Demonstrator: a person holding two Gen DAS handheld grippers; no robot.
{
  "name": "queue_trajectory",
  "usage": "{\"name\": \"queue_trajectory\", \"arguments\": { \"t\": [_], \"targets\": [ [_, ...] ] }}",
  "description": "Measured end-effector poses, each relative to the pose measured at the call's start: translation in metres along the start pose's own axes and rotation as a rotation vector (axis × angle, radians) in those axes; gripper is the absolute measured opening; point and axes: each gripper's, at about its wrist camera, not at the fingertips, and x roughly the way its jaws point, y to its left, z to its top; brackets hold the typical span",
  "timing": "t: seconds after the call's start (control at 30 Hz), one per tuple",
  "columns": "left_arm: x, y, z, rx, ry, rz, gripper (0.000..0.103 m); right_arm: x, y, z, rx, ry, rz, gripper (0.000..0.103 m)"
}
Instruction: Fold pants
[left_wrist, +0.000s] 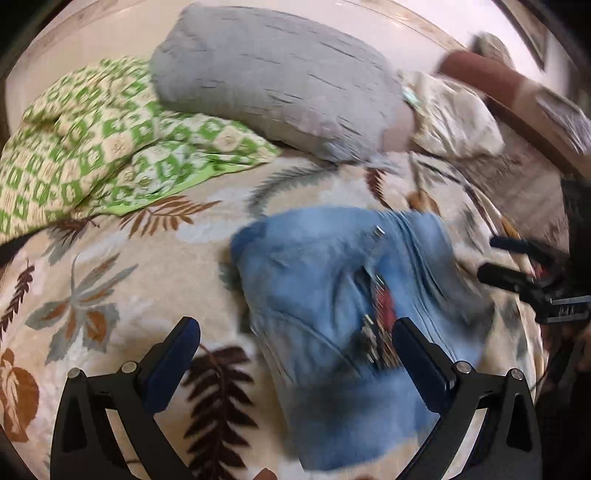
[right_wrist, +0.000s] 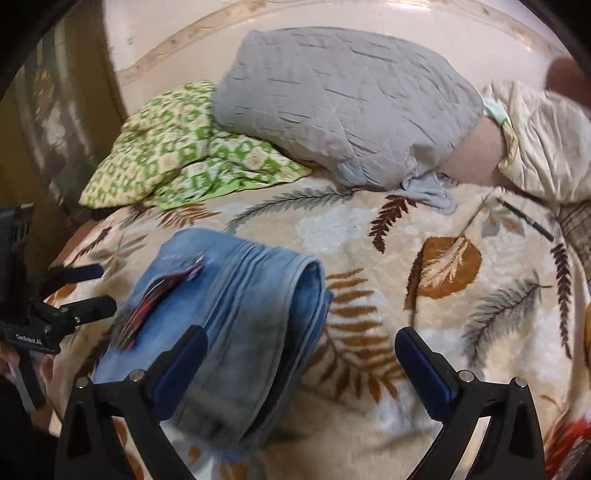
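blue folded pants (right_wrist: 236, 317) on blanket (right_wrist: 461, 295)

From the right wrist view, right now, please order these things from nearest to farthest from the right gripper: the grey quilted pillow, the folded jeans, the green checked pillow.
1. Folded jeans: nearest, lying on the leaf-print blanket, partly between the open fingers of the right gripper, toward the left one.
2. Green checked pillow: farther, upper left.
3. Grey quilted pillow: farthest, top centre, by the wall.
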Motion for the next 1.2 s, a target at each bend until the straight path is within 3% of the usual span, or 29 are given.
{"name": "queue_trajectory", "arguments": {
  "t": [0.13,0.27,0.37,0.43,0.53,0.77,0.87,1.0,1.2],
  "targets": [
    [0.001,-0.010,-0.017,0.021,0.037,-0.035,0.103,0.006,0.010,-0.015,-0.048,0.023,-0.017,0.103],
    [0.019,-0.014,-0.028,0.049,0.102,0.012,0.103,0.023,0.015,-0.025,-0.077,0.076,-0.019,0.103],
    [0.038,-0.011,-0.037,0.030,0.175,0.005,0.103,0.041,0.020,-0.037,-0.133,0.154,-0.037,0.103],
    [0.048,-0.007,-0.040,0.004,0.207,-0.015,0.103,0.049,0.016,-0.042,-0.119,0.159,-0.025,0.103],
    [0.050,-0.005,-0.040,-0.007,0.206,-0.024,0.103,0.053,0.014,-0.046,-0.119,0.155,-0.029,0.103],
    [0.029,-0.016,-0.036,0.072,0.134,0.038,0.103,0.036,0.017,-0.040,-0.116,0.123,-0.026,0.103],
    [0.009,-0.013,-0.030,0.075,0.064,0.042,0.103,0.017,0.005,-0.031,-0.049,0.076,0.031,0.103],
    [0.002,-0.002,-0.013,0.005,0.017,-0.023,0.103,0.015,-0.010,-0.016,0.084,0.051,0.148,0.103],
    [0.033,0.029,0.007,-0.218,0.072,-0.209,0.103,0.042,-0.033,-0.002,0.297,0.085,0.355,0.103]
  ]
}}
